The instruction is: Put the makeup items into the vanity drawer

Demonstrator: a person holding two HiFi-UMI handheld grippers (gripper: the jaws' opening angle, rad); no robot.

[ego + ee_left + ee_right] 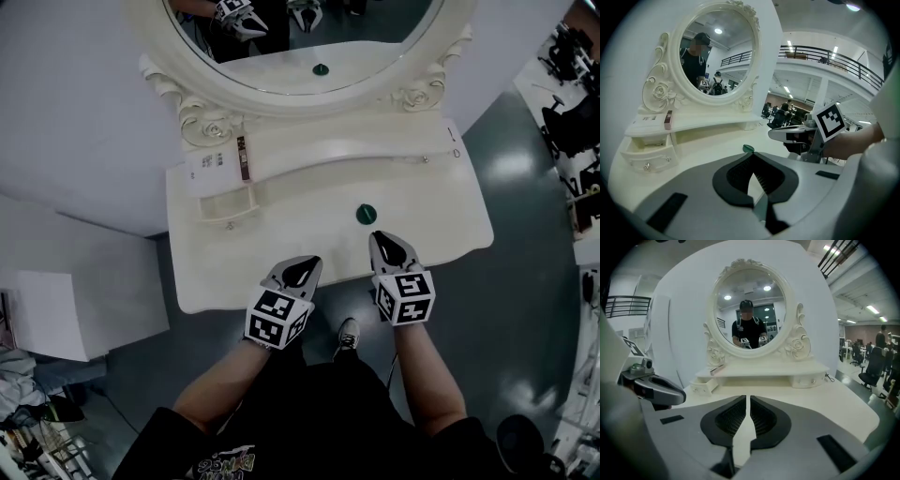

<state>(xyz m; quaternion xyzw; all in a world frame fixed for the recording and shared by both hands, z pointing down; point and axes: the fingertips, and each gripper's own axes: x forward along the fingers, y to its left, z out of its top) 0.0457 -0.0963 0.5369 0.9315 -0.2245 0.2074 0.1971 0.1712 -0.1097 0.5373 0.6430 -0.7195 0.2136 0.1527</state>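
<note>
Your right gripper [379, 238], jaws all but closed and empty, is hovering just behind the green disc [367, 214], perhaps a compact; your left gripper [306, 266], likewise closed and empty, is sitting farther off.

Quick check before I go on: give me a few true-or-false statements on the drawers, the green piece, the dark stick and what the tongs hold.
1. The left drawer of the vanity is pulled open. True.
2. The green round item lies inside that drawer. False: it lies on the tabletop, just ahead of the right tongs.
3. The left tongs grip the slim dark stick. False: the stick lies on the upper shelf, and the left tongs are shut with nothing between them.
4. The right drawer is pushed in. True.
</note>
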